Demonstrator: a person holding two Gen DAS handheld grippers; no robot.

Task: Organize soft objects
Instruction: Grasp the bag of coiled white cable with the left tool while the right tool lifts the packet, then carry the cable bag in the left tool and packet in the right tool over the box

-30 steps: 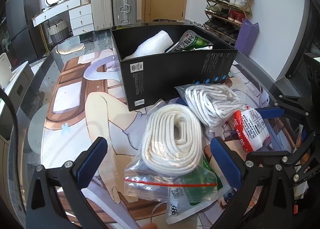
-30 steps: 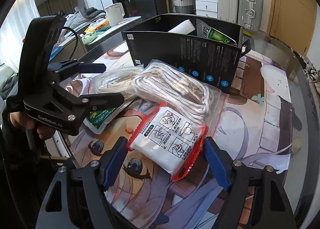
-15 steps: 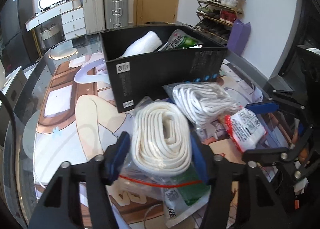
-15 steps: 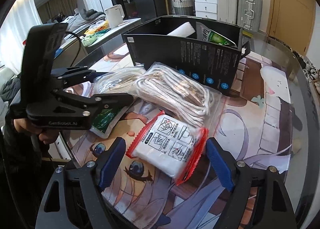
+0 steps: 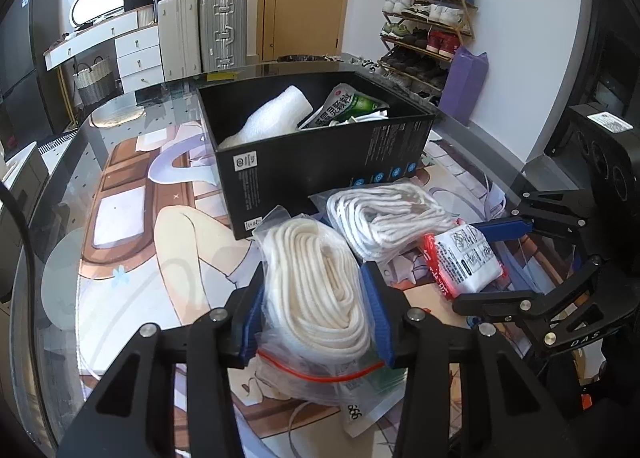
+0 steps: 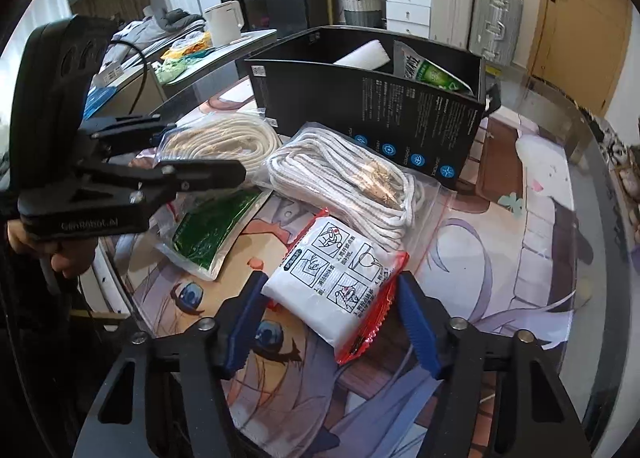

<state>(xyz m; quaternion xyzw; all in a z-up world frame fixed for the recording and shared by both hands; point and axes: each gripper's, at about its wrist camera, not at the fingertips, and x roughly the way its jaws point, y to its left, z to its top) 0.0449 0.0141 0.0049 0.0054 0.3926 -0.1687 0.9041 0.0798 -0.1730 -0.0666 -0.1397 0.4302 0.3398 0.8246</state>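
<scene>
My left gripper (image 5: 316, 318) is shut on a clear zip bag of thick cream rope (image 5: 316, 290), squeezing it at both sides; that bag also shows in the right wrist view (image 6: 224, 142). A second bag of thinner white rope (image 5: 384, 214) lies beside it, against the black box (image 5: 320, 162). My right gripper (image 6: 332, 322) is open, its blue pads on either side of a white packet with red edges (image 6: 344, 282), touching neither side clearly. The box holds a white foam roll (image 5: 272, 114) and a green packet (image 5: 344, 106).
A green pouch (image 6: 212, 230) lies flat on the printed table mat, partly under the rope bag. The table's glass edge (image 6: 592, 162) curves round on the right. Suitcases, drawers and a shoe rack stand beyond the table.
My left gripper has closed from wide open onto the cream rope bag. My right gripper has narrowed around the white packet, still open.
</scene>
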